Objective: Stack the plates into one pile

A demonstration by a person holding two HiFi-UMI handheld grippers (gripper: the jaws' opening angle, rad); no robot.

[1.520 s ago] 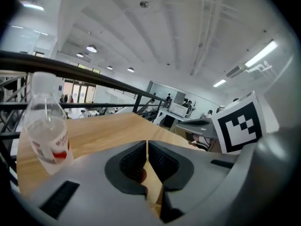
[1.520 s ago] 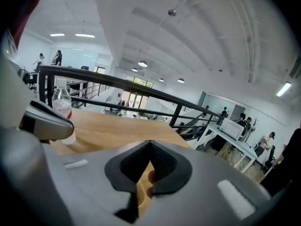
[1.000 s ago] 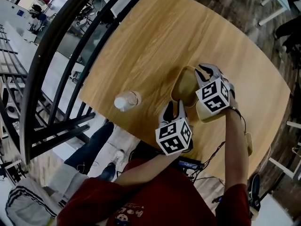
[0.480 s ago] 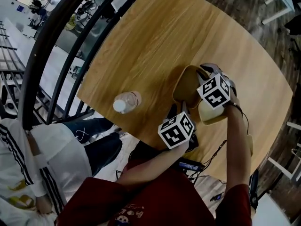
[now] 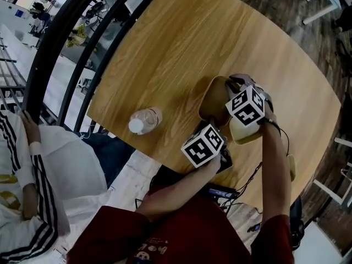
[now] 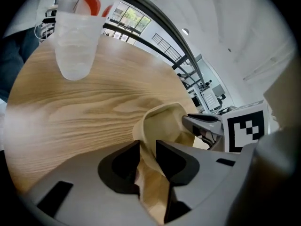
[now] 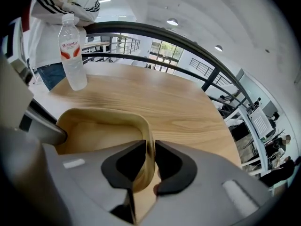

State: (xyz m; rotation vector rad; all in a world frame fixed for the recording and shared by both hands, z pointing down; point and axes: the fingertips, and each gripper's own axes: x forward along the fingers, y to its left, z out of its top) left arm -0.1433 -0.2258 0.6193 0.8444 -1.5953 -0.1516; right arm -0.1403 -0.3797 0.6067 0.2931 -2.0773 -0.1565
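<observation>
A squarish tan plate (image 5: pixel 212 100) with rounded corners and a raised, smooth rim sits right of centre in the head view, over a worktop (image 5: pixel 176 48) of pale wood with long streaked grain. The left tongs (image 6: pixel 148 150) have just been closing and pinch the plate's near rim between their dark pads. The right tongs (image 7: pixel 149 158), also just closing, pinch its right-hand rim. Whether the plate rests on the wood or hangs just above it is unclear. A paler plate (image 5: pixel 245 133) of similar shape shows at the lower right, mostly hidden beneath the right tongs' marker cube. At the lower left stands a clear plastic bottle (image 5: pixel 144 119) with a white cap and a red-and-white label. Its fill level is hard to judge.
</observation>
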